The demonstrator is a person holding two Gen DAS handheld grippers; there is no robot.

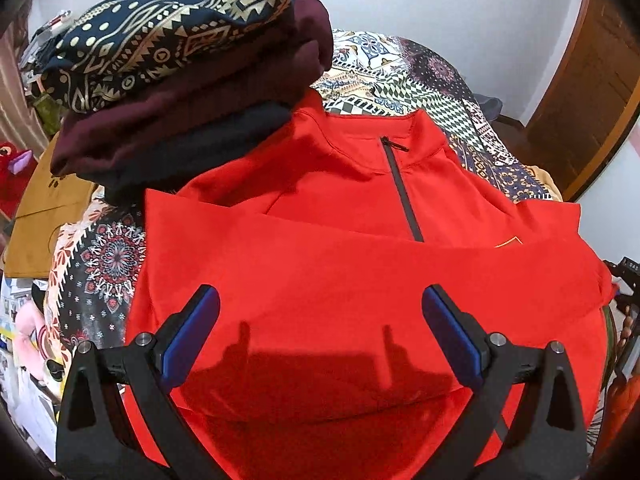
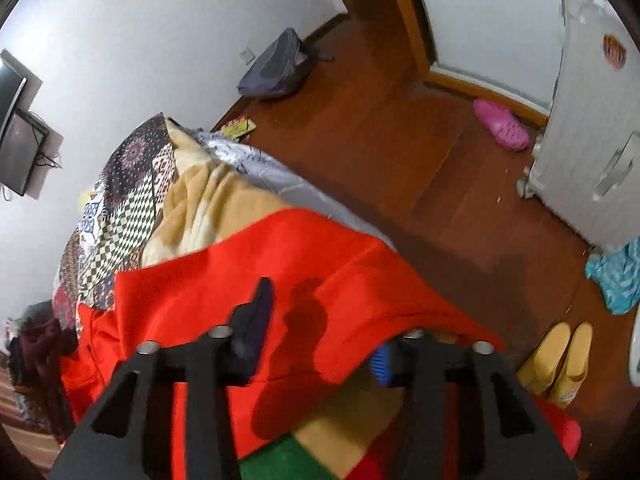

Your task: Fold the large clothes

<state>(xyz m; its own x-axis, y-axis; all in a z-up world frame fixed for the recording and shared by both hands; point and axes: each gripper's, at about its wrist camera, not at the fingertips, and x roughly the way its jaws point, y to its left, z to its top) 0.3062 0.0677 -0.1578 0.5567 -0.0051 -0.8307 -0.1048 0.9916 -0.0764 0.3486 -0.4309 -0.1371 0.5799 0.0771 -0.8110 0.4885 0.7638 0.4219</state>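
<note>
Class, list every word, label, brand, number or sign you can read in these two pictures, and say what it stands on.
None can be read.
Gold mark on the red zip-neck top: an outline, no letters.
Round orange sticker on the white cabinet: too blurred.
Yellow printed packet on the wooden floor: too small.

The right gripper (image 2: 320,332), with black arms and blue-padded fingers, points down at a bright red garment (image 2: 248,280) spread on a bed. One finger (image 2: 258,312) lies over the red fabric; the other (image 2: 382,358) is tucked beneath its edge, so cloth sits between the jaws. Beyond the garment lie a patterned patchwork bedspread (image 2: 120,200) and a tan blanket (image 2: 212,200). On the brown wooden floor (image 2: 400,140) past the bed's edge are a grey bag (image 2: 276,66), a pink clog (image 2: 500,124), yellow slippers (image 2: 560,360) and a turquoise cloth (image 2: 618,276).
</note>
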